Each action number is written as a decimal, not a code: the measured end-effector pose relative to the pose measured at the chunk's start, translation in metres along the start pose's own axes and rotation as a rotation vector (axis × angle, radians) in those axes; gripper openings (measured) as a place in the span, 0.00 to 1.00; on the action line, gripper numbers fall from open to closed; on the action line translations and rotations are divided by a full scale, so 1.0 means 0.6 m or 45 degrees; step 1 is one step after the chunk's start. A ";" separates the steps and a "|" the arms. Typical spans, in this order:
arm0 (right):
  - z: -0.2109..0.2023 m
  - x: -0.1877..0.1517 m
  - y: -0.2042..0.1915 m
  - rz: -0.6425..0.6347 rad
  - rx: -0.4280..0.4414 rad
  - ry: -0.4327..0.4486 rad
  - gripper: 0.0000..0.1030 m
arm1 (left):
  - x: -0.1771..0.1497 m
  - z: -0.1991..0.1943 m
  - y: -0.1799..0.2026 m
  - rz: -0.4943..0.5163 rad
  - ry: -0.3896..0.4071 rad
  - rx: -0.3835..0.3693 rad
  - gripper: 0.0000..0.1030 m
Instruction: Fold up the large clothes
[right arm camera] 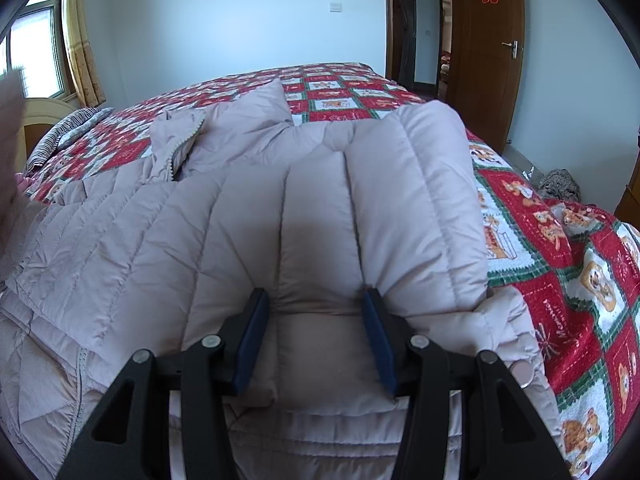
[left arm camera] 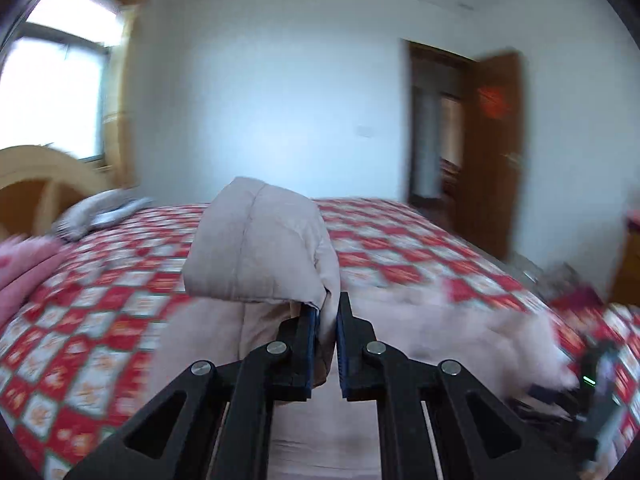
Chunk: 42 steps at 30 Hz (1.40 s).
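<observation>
Puffy beige quilted coat (right arm camera: 256, 216) lies spread on the bed (right arm camera: 592, 280), covering most of the near half up to the near edge; zipper w/ collar toward the far-left part, one padded sleeve (right arm camera: 432, 200) folded up along the right side, close to the bed's right edge. In the left wrist view a padded flap of the coat (left arm camera: 256, 248) is raised above the bed, rest of the garment under it, heavily blurred.

Left gripper (left arm camera: 328, 312): jaws clenched on a thin fold of that coat fabric, which runs down between the blue pads. Right gripper (right arm camera: 316, 300): jaws partway apart, tips pressed into a quilted panel at the coat's near end; padding bulges between the blue fingers (right arm camera: 256, 332), so it's grasping the coat there.

Bed has a red/white/green patchwork cover. Striped pillow (right arm camera: 68, 128) at the far-left corner by the wooden headboard (left arm camera: 44, 176). Pink fabric (left arm camera: 24, 272) at the left edge. Beyond: window w/ yellow curtain (right arm camera: 82, 36), pale wall, brown door (right arm camera: 486, 48) open, red ornament on it.
</observation>
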State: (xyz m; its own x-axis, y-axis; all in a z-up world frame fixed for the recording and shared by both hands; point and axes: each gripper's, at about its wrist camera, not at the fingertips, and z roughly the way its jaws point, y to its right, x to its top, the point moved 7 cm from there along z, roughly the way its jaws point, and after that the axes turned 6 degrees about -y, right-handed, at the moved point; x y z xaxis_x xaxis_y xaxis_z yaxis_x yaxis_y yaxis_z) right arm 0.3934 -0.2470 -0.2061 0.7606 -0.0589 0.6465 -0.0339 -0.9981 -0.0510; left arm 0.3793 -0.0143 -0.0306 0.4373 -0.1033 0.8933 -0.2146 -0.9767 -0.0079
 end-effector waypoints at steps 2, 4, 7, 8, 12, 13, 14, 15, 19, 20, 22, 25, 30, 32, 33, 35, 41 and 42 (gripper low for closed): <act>-0.001 0.000 0.002 0.013 0.015 0.002 0.51 | -0.028 0.023 0.063 0.053 -0.051 -0.071 0.08; -0.002 0.000 0.005 0.026 0.035 0.004 0.52 | -0.062 0.049 0.109 0.079 -0.117 -0.127 0.08; -0.002 0.000 0.006 0.043 0.062 0.007 0.54 | -0.122 0.100 0.146 0.084 -0.261 -0.144 0.08; -0.002 0.000 0.006 0.045 0.070 0.007 0.55 | -0.142 0.120 0.152 0.085 -0.324 -0.145 0.08; -0.001 0.001 0.006 0.058 0.099 0.010 0.57 | -0.183 0.155 0.157 0.051 -0.469 -0.181 0.12; -0.001 0.001 0.006 0.060 0.102 0.010 0.58 | -0.188 0.159 0.157 0.045 -0.499 -0.216 0.19; -0.001 0.001 0.005 0.062 0.104 0.009 0.58 | -0.191 0.159 0.162 0.051 -0.525 -0.258 0.31; -0.001 0.002 0.005 0.062 0.102 0.009 0.58 | -0.199 0.147 0.173 0.061 -0.534 -0.293 0.39; -0.001 0.001 0.005 0.060 0.099 0.009 0.59 | -0.211 0.097 0.193 0.152 -0.597 -0.343 0.71; 0.000 0.001 0.005 0.060 0.099 0.009 0.59 | -0.212 0.085 0.190 0.165 -0.605 -0.330 0.71; 0.000 0.001 0.006 0.060 0.099 0.009 0.59 | -0.215 0.055 0.169 0.182 -0.608 -0.294 0.73; 0.000 0.001 0.006 0.059 0.101 0.009 0.61 | -0.212 0.013 0.083 0.093 -0.534 -0.135 0.80; 0.000 0.003 0.003 0.044 0.030 -0.024 0.65 | -0.239 0.014 -0.101 -0.211 -0.483 0.183 0.81; -0.018 0.005 -0.004 0.027 -0.060 -0.057 0.65 | -0.272 0.031 -0.147 -0.260 -0.525 0.313 0.81; -0.037 0.009 -0.012 0.026 -0.064 -0.029 0.65 | -0.292 0.040 -0.162 -0.285 -0.550 0.337 0.81; -0.087 0.020 -0.045 0.027 0.021 0.075 0.75 | -0.312 0.048 -0.174 -0.401 -0.556 0.250 0.81; -0.173 0.069 -0.213 -0.194 0.158 0.275 1.00 | -0.313 0.042 -0.169 -0.397 -0.524 0.280 0.82; -0.169 0.076 -0.248 -0.247 0.129 0.281 1.00 | -0.314 0.040 -0.170 -0.398 -0.519 0.278 0.82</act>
State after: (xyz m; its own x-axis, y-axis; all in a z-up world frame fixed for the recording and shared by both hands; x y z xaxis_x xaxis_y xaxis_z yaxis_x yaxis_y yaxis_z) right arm 0.3677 -0.1031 -0.0917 0.5871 0.1196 0.8007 0.1717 -0.9849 0.0212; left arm 0.3399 0.1001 -0.2090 0.7629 0.1756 0.6222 0.1465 -0.9843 0.0981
